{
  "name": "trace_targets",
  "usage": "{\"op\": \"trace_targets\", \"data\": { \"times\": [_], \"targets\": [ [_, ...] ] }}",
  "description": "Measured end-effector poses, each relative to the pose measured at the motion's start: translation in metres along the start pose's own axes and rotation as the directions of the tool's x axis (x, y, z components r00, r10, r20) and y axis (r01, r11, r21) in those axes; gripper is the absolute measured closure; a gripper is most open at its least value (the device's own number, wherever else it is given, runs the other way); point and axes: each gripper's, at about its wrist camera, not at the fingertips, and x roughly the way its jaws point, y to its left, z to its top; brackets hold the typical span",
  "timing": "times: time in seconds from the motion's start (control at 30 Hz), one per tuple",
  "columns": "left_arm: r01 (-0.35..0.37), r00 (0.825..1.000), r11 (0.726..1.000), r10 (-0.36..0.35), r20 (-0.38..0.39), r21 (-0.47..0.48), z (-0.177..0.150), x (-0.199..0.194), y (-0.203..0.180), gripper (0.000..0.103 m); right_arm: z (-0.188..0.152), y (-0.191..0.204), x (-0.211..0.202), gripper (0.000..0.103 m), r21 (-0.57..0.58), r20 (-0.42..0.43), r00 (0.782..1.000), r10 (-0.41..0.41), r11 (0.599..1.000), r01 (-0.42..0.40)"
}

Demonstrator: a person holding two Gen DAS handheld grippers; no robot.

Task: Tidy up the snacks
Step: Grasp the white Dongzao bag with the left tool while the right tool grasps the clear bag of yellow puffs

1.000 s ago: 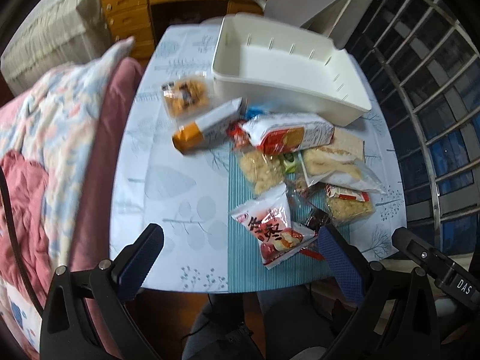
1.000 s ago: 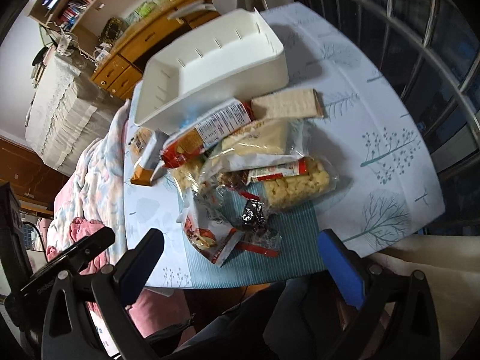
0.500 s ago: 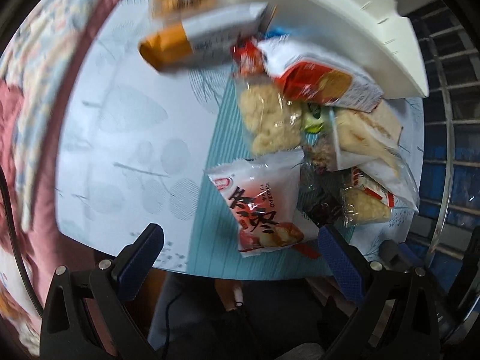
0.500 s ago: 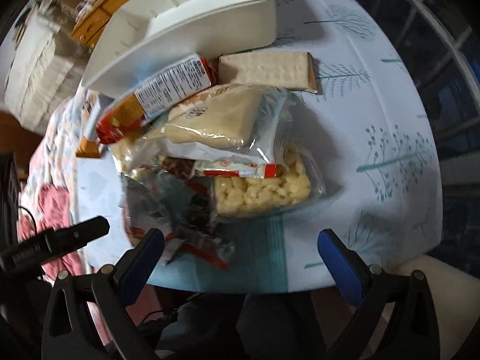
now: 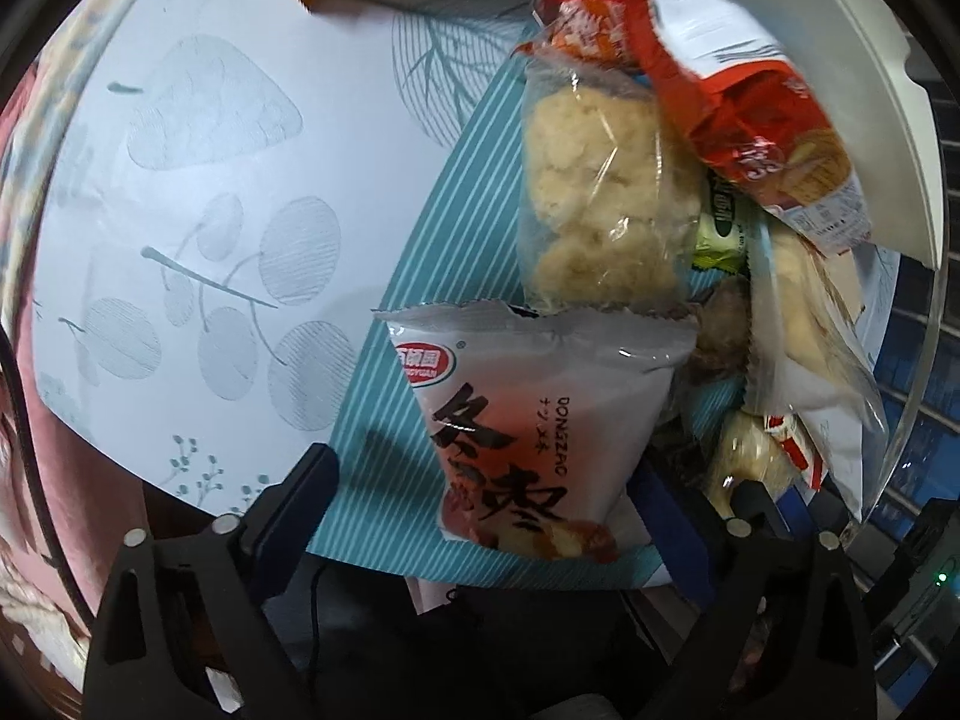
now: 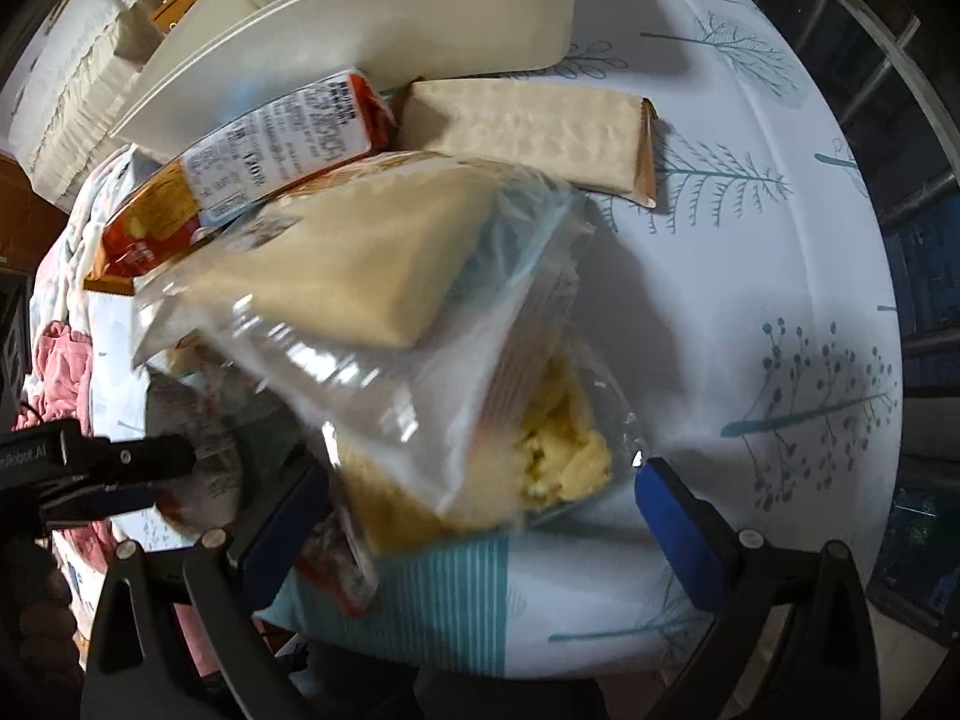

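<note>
- Hovering low over the snack pile, my left gripper point(image 5: 480, 516) has its two blue fingers point(image 5: 294, 504) spread wide on either side of one white jujube packet point(image 5: 528, 420), gripping nothing.
- My right gripper point(image 6: 480, 516) is just as wide open and empty, straddling one clear bag of yellow puffs point(image 6: 558, 450).
- One clear-wrapped sandwich wedge point(image 6: 360, 264) lies on top of that bag.
- One pale cracker pack point(image 6: 534, 132) and one red-and-white biscuit pack point(image 6: 264, 150) sit beside the single white bin point(image 6: 384, 18).
- One clear bag of pale rice puffs point(image 5: 600, 198) rests on the teal mat point(image 5: 456, 228).
- Everything sits on the bench point(image 5: 240, 120); how many smaller snacks lie buried underneath, I cannot tell.
</note>
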Motion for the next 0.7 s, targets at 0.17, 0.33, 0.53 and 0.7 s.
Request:
{"op": "trace_targets", "data": {
  "times": [0.17, 0.33, 0.53, 0.7],
  "targets": [
    [0.026, 0.999, 0.999, -0.026, -0.025, -0.024, 0.001, 0.013, -0.001, 0.025, 0.008, 0.004, 0.014, 0.0, -0.038, 0.014, 1.0, 0.014, 0.999, -0.014],
    [0.035, 0.999, 0.999, -0.036, -0.032, -0.042, 0.007, 0.024, -0.007, 0.046, 0.022, 0.012, 0.028, 0.0, -0.057, 0.016, 1.0, 0.012, 0.998, -0.011],
    [0.038, 0.998, 0.998, -0.04, -0.038, -0.051, 0.013, 0.023, -0.004, 0.05, 0.034, 0.019, 0.034, 0.004, -0.074, 0.039, 0.999, 0.006, 0.997, -0.003],
    [0.043, 0.998, 0.998, -0.046, -0.044, -0.051, 0.016, 0.011, -0.009, 0.051, 0.038, 0.027, 0.033, 0.011, -0.081, 0.053, 0.999, 0.006, 0.997, -0.002]
  ]
}}
